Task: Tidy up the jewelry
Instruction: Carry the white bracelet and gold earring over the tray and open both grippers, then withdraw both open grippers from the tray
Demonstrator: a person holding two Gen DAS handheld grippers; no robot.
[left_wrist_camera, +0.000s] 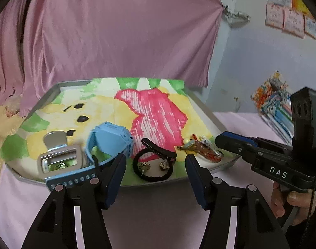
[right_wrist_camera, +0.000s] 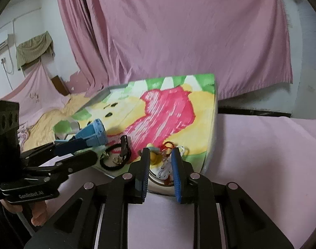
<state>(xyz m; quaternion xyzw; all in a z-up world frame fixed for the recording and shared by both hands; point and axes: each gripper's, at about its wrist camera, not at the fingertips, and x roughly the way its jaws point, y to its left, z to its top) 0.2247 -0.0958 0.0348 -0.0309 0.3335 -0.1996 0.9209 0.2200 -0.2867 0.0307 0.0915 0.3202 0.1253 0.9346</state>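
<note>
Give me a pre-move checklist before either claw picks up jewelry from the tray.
1. Left claw open and empty: ok.
2. Right claw open and empty: ok, fingers straddle the red-and-white trinkets without closing.
3. Black hair tie lined up between the left fingers: ok.
4. Earrings clear of the hair tie: not ok, they lie inside its loop.
5. Blue watch out of the left claw's path: cannot tell, its strap lies by the left finger.
6. Tray flat and steady: cannot tell.

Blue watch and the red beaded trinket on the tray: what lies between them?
In the left wrist view, a black hair tie with a black clip lies between the blue watch and the red trinket.
</note>
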